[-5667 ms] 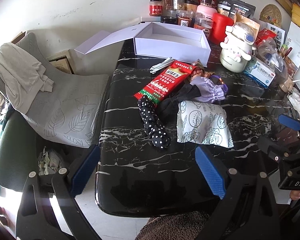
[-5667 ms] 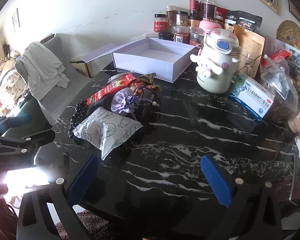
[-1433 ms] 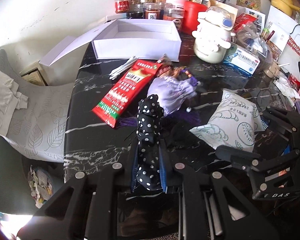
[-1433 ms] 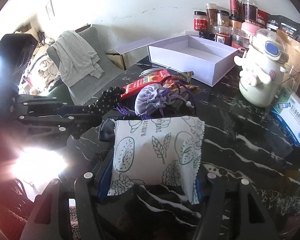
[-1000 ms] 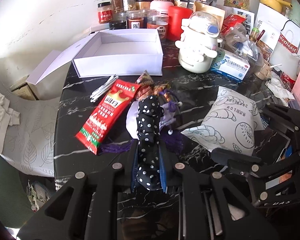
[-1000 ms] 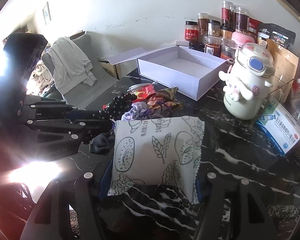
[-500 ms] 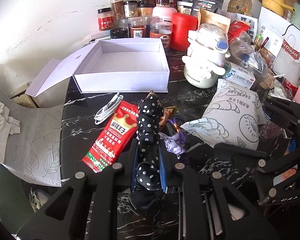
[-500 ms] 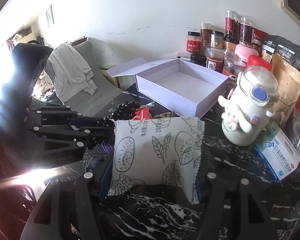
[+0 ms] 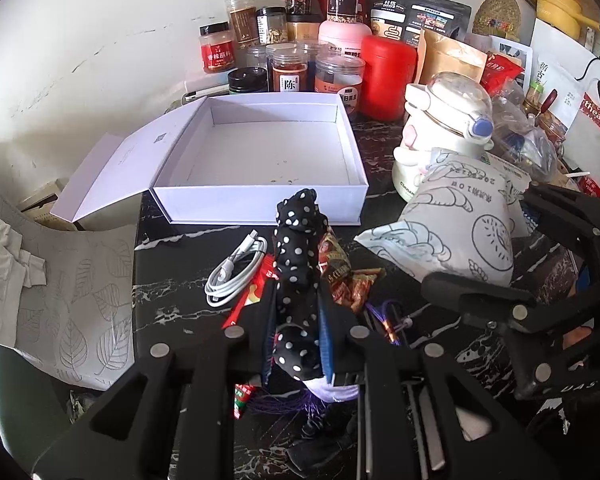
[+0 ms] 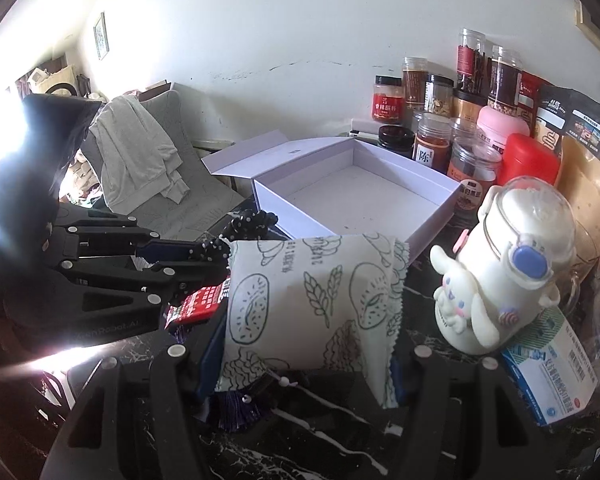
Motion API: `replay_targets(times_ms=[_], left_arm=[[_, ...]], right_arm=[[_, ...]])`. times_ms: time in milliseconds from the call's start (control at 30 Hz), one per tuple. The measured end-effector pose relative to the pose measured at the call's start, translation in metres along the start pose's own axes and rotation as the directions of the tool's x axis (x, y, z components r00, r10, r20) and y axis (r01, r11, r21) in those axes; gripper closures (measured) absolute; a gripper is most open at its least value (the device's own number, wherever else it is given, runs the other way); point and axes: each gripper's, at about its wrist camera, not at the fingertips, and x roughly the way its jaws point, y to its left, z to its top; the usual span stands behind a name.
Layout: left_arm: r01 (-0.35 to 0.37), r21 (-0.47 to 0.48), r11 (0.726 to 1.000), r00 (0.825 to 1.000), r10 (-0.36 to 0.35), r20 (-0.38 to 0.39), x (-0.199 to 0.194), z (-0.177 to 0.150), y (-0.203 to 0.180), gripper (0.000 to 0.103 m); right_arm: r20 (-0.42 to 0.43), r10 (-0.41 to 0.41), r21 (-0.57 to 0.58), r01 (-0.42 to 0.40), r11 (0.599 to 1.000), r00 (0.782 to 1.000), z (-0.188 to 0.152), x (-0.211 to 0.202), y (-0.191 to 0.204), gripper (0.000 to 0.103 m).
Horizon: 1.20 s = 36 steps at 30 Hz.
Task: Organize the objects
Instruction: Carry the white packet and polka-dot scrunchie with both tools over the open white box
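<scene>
Black polka-dot cloth (image 9: 298,264) stands up between the blue pads of the left claw (image 9: 296,344), which is pinched tight on it, lifted off the worktop (image 9: 172,320). Beside it the right claw (image 10: 304,356) grips a white snack bag (image 10: 312,300) printed with bread drawings, its pads pressing the bag's two sides, also raised.

Just ahead of both lies the open white box (image 9: 260,204), empty, its lid (image 9: 116,176) folded out flat over the worktop's left edge. The near wall of the box is clear of clutter and the inside is free room. Below the cloth, a coiled white cable (image 9: 236,272), a red packet (image 9: 248,296) and brown sweet wrappers (image 9: 344,280) lie on the dark marble. A white cartoon bottle (image 10: 508,260) stands close to the box's right corner, with a blue medicine carton (image 10: 552,380) nearer; jars (image 9: 292,68) crowd the wall behind the box. A grey chair (image 10: 160,172) sits past the left edge.

Compared with a second ago, both claws have come forward and slightly up: the box now fills more of each view, and the purple pouch has slipped under the left claw.
</scene>
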Motion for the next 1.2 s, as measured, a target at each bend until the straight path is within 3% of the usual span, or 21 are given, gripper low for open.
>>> replay_targets(times_ms=[700, 1200], left_arm=[[-0.027, 0.022, 0.999, 0.999, 0.026, 0.023, 0.041, 0.082, 0.027, 0.086], [-0.069, 0.021, 0.997, 0.997, 0.068, 0.025, 0.083, 0.134, 0.063, 0.086]], right_arm=[[0.023, -0.047, -0.017, 0.047, 0.999, 0.999, 0.068, 0.04, -0.044, 0.039], [0.028, -0.074, 0.028, 0.073, 0.997, 0.997, 0.122, 0.091, -0.065, 0.039]])
